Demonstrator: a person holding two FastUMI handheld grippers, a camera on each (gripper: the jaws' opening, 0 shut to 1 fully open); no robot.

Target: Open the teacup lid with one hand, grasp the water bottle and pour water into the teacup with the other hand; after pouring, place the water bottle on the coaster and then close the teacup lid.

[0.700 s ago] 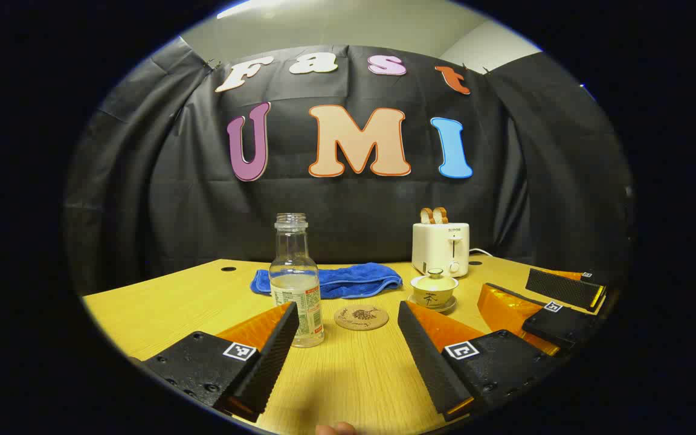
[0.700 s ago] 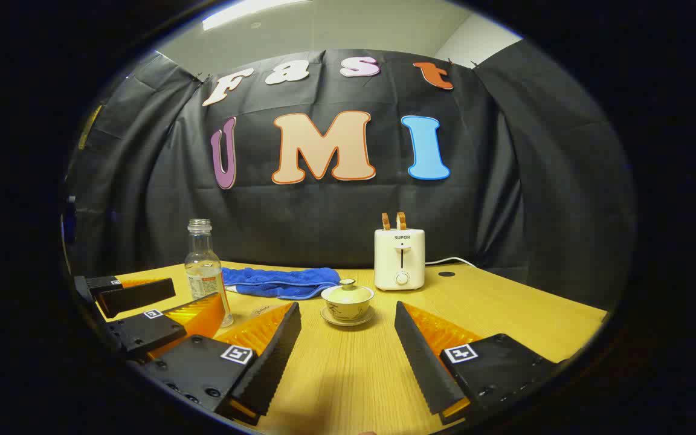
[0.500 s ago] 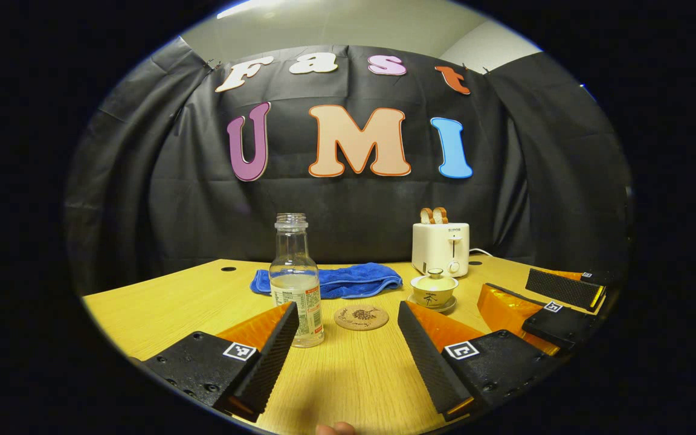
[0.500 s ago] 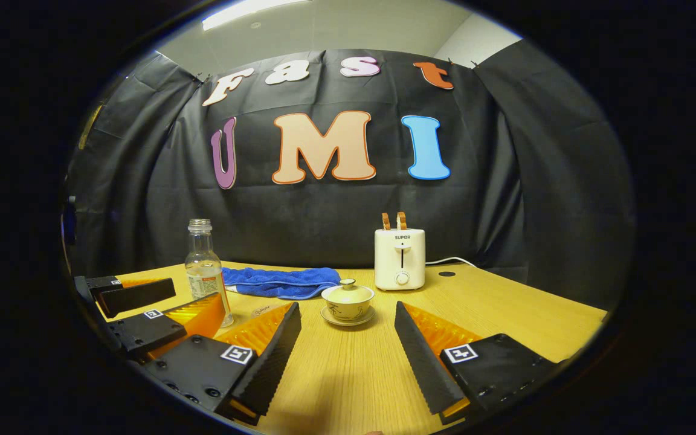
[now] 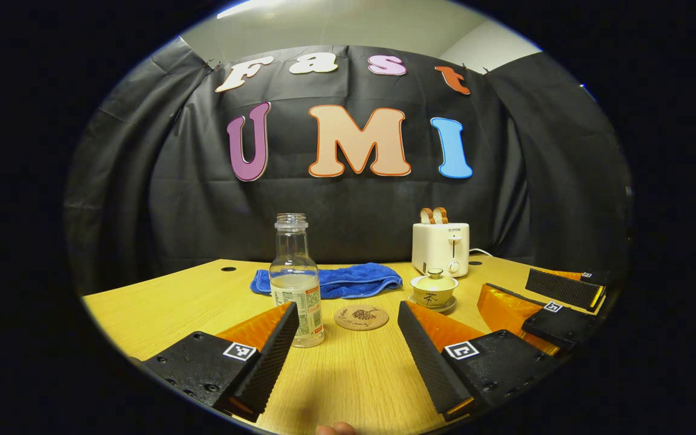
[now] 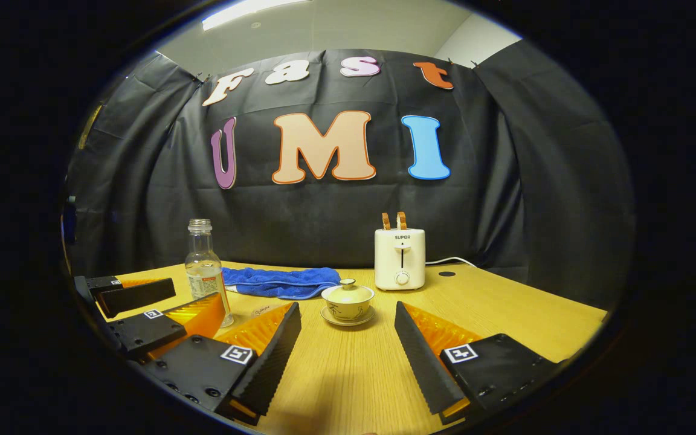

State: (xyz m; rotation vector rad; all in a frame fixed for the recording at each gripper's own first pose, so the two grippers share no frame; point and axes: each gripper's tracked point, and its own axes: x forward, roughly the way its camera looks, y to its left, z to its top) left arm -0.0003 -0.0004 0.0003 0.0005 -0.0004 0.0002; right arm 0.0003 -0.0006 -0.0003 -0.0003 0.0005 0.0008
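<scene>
A clear, uncapped water bottle stands on the wooden table, partly full, just beyond the left finger of my left gripper, which is open and holds nothing. A round cork coaster lies to the bottle's right. The lidded teacup sits on its saucer further right. In the right gripper view the teacup stands ahead of my open right gripper, lid on, and the bottle is at the left behind the left gripper.
A folded blue cloth lies behind the bottle and coaster. A white toaster with two slices of bread stands at the back, its cord trailing right. The table's right part is bare wood.
</scene>
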